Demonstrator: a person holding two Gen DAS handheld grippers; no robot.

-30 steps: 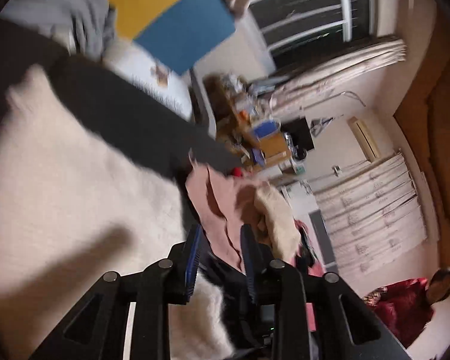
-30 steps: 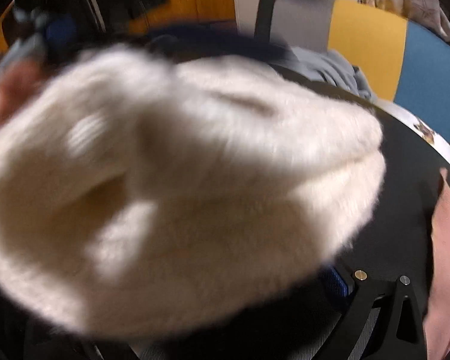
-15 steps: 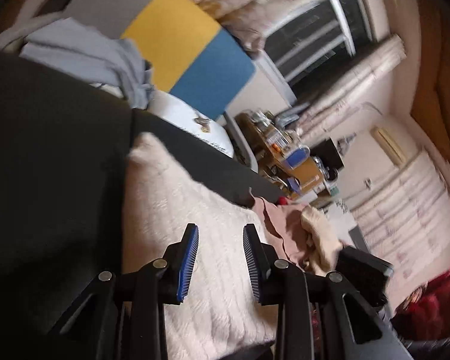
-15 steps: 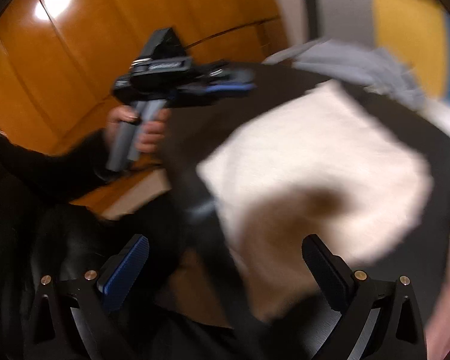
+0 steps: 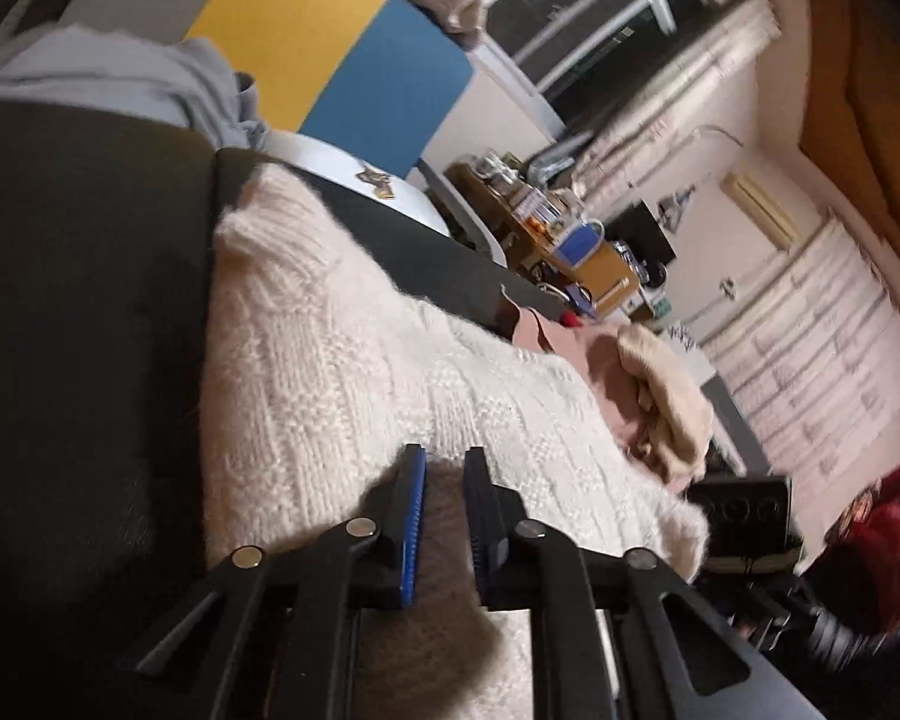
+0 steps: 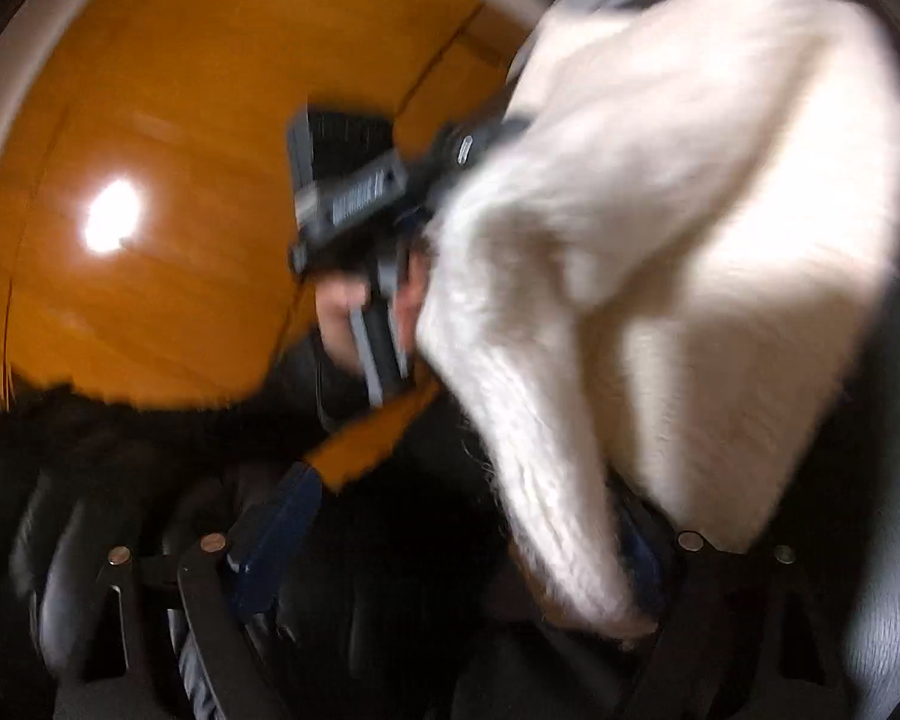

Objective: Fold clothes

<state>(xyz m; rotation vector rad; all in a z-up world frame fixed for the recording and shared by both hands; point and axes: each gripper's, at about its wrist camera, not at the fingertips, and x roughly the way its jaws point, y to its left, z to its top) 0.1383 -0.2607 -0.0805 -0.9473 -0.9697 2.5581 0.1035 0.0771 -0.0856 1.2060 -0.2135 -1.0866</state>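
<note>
A cream knitted sweater [image 5: 354,372] lies spread on the dark table [image 5: 78,276]. My left gripper [image 5: 444,480] hovers over its near edge with the jaws a narrow gap apart; I cannot tell if cloth is pinched between them. In the right wrist view the same sweater [image 6: 690,228] fills the right side, blurred, with a fold hanging over the right finger. My right gripper [image 6: 450,552] has its jaws wide apart; the left finger [image 6: 270,540] is bare. The left gripper's body [image 6: 354,192] and the hand holding it show beyond the sweater.
A pink garment and a beige one [image 5: 630,372] lie in a heap past the sweater. A grey garment [image 5: 126,78] lies at the far left edge. A yellow and blue chair back [image 5: 342,42] stands behind. An orange wooden wall [image 6: 150,180] fills the right wrist view.
My left gripper has come down closer to the sweater's near edge and its jaws have narrowed. My right gripper has swung in under the sweater's edge, which now drapes over its right finger.
</note>
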